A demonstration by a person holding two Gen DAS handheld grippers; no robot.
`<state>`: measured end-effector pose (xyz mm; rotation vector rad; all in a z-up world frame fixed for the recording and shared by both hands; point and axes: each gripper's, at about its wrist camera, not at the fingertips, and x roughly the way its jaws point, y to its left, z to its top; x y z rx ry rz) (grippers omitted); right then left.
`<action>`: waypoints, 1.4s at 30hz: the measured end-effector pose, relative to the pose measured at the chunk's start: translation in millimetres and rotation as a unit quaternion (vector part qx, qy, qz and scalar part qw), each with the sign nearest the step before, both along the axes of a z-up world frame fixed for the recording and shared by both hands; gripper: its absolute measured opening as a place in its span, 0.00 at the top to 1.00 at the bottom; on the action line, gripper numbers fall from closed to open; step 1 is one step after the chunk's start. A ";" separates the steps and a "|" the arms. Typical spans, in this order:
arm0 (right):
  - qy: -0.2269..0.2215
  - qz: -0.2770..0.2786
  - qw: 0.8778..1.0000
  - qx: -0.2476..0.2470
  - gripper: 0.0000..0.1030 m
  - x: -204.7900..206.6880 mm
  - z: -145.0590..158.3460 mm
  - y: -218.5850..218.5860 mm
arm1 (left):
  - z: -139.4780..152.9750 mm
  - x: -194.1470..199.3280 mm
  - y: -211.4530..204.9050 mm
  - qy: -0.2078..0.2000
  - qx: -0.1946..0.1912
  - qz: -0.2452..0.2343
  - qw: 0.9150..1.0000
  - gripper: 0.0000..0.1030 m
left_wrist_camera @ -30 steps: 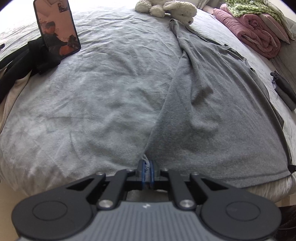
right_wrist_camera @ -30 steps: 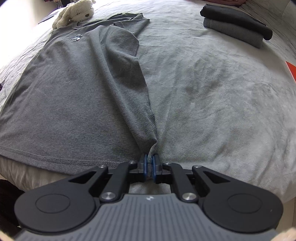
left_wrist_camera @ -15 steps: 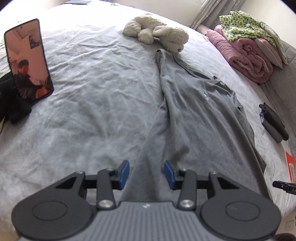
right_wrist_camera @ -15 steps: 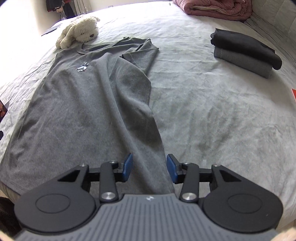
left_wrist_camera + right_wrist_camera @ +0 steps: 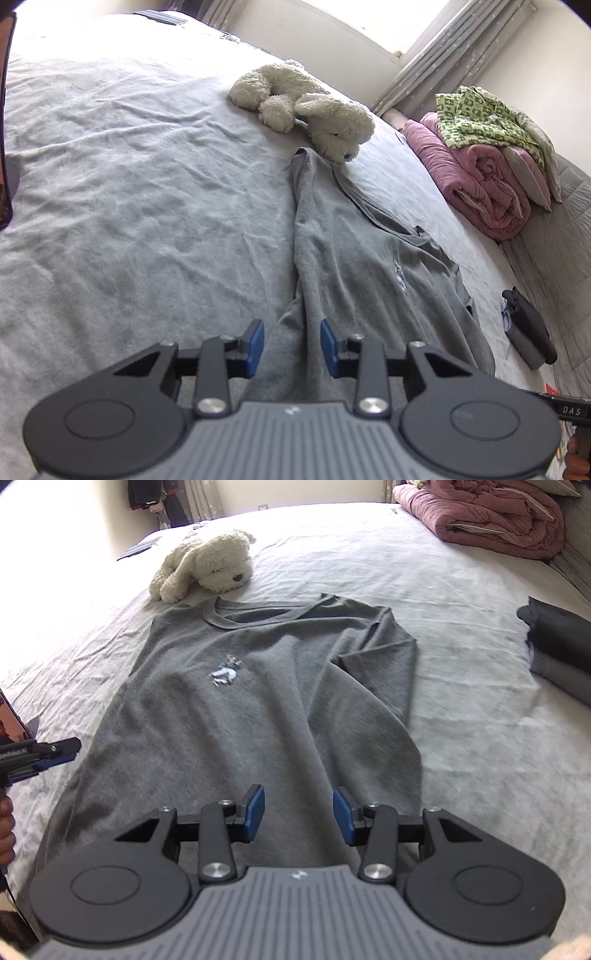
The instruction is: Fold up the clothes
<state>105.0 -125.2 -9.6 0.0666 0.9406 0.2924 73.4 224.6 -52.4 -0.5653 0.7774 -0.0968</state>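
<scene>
A grey T-shirt (image 5: pixel 229 716) with a small white chest print lies flat on the bed, collar toward the far end, both side edges folded inward. In the left wrist view the same shirt (image 5: pixel 354 273) runs away from me along its left fold. My left gripper (image 5: pixel 291 347) hovers open above the shirt's left edge with nothing between its blue pads. My right gripper (image 5: pixel 298 814) is open too, raised over the lower right part of the shirt. The left gripper (image 5: pixel 55 755) also shows at the left border of the right wrist view.
A white plush dog (image 5: pixel 207 565) lies just past the collar. Rolled pink bedding (image 5: pixel 484 188) with a green patterned cloth sits at the far right. A stack of folded dark clothes (image 5: pixel 557 646) rests right of the shirt. The grey bed cover (image 5: pixel 129 192) stretches wide to the left.
Both grippers were shut on the shirt's bottom corners one second ago. They have let go, opened, and lifted forward over the shirt.
</scene>
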 end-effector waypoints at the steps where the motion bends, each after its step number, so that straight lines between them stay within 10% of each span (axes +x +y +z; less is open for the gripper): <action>1: -0.002 0.003 1.000 0.009 0.56 7.3 -0.9 7.3 | -3.3 3.5 2.2 0.004 -0.015 0.007 1.000 0.70; 17: -0.060 0.053 0.986 0.149 0.56 104.1 -27.2 129.5 | -10.2 33.9 10.9 -0.004 -0.045 0.053 0.998 0.74; 31: -0.087 0.085 0.982 0.147 0.56 131.4 -63.6 189.2 | -13.5 38.0 33.2 -0.004 -0.053 0.104 0.993 0.34; 42: -0.109 0.064 0.982 0.139 0.94 129.1 -68.8 177.2 | -14.6 39.8 23.8 -0.009 -0.022 0.093 0.995 0.32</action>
